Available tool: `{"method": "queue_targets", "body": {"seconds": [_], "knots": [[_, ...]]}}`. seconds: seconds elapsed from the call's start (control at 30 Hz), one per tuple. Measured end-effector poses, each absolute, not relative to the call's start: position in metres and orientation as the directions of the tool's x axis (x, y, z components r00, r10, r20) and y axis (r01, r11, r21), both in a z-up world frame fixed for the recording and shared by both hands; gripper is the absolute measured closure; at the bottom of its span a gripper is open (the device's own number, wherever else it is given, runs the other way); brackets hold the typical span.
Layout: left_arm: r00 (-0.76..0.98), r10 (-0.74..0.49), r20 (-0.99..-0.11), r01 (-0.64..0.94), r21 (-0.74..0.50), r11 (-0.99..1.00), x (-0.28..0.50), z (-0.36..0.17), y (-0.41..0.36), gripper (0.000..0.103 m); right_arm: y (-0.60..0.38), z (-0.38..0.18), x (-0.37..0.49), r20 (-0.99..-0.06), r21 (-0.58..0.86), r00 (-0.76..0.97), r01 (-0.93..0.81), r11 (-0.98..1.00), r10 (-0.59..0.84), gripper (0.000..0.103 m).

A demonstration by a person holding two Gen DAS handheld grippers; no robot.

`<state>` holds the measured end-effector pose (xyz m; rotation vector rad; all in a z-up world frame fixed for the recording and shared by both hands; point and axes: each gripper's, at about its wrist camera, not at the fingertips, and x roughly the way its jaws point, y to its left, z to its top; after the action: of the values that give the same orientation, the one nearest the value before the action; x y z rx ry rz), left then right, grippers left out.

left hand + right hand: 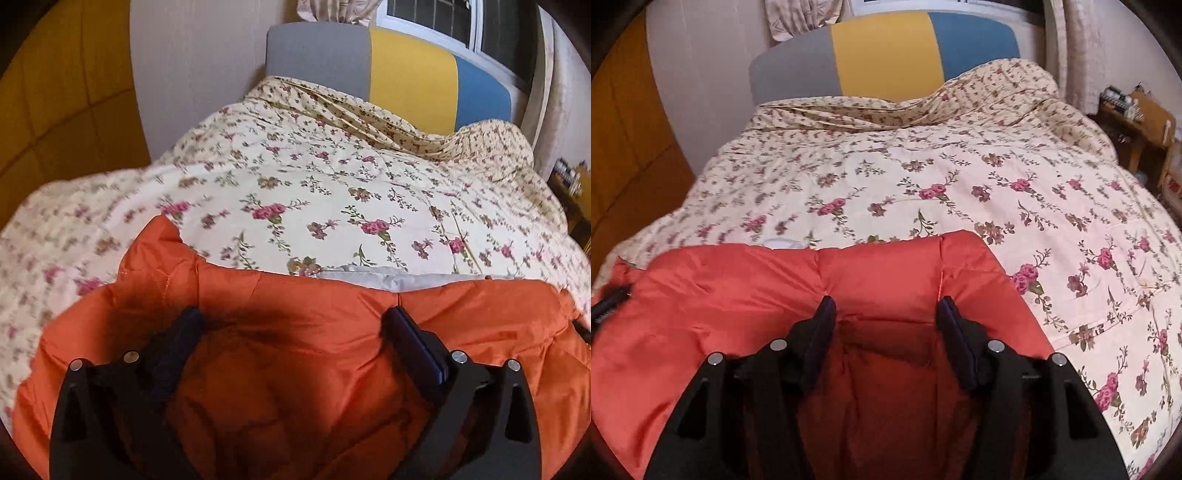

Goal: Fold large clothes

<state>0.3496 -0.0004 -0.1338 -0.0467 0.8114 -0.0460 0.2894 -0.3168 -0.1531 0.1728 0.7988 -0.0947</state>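
Centrally, an orange puffer jacket (295, 350) lies on the bed at its near edge, on the floral quilt (332, 192). Shell fabric: smooth, slightly glossy nylon, quilted into puffy panels with stitched seams; surface creased and pillowy. In the right wrist view the same jacket (746, 295) reads redder, its far edge a rounded, stuffed fold. A strip of pale grey-white lining (388, 277) shows at the jacket's far edge, lying against the quilt.

Left tongs (295, 321): matte black, with dark blue pads; jaws spread wide apart, released, nothing gripped. Tips sit over the jacket fabric; contact cannot be judged. Right tongs (884, 310): same build, jaws also parted, narrower gap, holding nothing; the jacket's puffed panel shows between them.

Quilt: cream cotton-looking cloth, printed with pink roses and olive sprigs, faint diamond quilting lines, rumpled into a raised ridge near the headboard (886, 51). Headboard is padded, with rounded corners, in three vertical bands: grey, yellow, blue.

Beyond it, a plain pale wall (203, 74), a patterned curtain (1078, 55) and a window (443, 22). A yellow-brown panelled surface (55, 92) stands at left. A small wooden stand (1137, 125) with cluttered items sits at right, beside the bed.
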Motion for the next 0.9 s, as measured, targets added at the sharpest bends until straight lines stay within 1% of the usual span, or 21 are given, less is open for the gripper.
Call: {"method": "queue_targets", "body": {"seconds": [0.17, 0.37, 0.57, 0.63, 0.7, 0.8, 0.83, 0.87, 0.9], "knots": [[0.663, -0.181, -0.727, 0.035, -0.211, 0.977, 0.353, -0.142, 0.015, 0.003, -0.318, -0.159, 0.293, -0.718, 0.14, 0.696, 0.151, 0.979, -0.005, 0.043], [0.679, -0.226, -0.698, 0.042, -0.271, 0.962, 0.339, -0.138, 0.021, 0.003, -0.317, -0.159, 0.292, -0.714, 0.133, 0.7, 0.149, 0.98, -0.009, 0.042], [0.739, -0.266, -0.619, 0.058, -0.335, 0.941, 0.277, -0.114, 0.042, 0.003, -0.316, -0.159, 0.291, -0.713, 0.13, 0.701, 0.148, 0.98, -0.011, 0.042], [0.771, -0.229, -0.594, 0.024, -0.331, 0.943, 0.255, -0.104, 0.052, 0.003, -0.316, -0.158, 0.291, -0.714, 0.129, 0.7, 0.148, 0.981, -0.011, 0.042], [0.796, -0.169, -0.582, -0.017, -0.3, 0.954, 0.24, -0.097, 0.058, 0.003, -0.316, -0.158, 0.291, -0.713, 0.128, 0.701, 0.148, 0.981, -0.012, 0.041], [0.8, 0.043, -0.599, -0.15, -0.13, 0.98, 0.232, -0.097, 0.063, 0.003, -0.316, -0.158, 0.29, -0.712, 0.125, 0.702, 0.15, 0.981, -0.017, 0.041], [0.782, 0.074, -0.619, -0.169, -0.097, 0.981, 0.238, -0.105, 0.067, 0.003, -0.316, -0.158, 0.29, -0.712, 0.124, 0.702, 0.15, 0.981, -0.017, 0.041], [0.747, 0.086, -0.659, -0.181, -0.077, 0.981, 0.249, -0.116, 0.071, 0.003, -0.316, -0.158, 0.29, -0.712, 0.125, 0.702, 0.149, 0.981, -0.016, 0.041], [0.709, 0.075, -0.701, -0.179, -0.077, 0.981, 0.26, -0.128, 0.074, 0.003, -0.316, -0.158, 0.29, -0.712, 0.125, 0.702, 0.15, 0.981, -0.017, 0.041]]}}
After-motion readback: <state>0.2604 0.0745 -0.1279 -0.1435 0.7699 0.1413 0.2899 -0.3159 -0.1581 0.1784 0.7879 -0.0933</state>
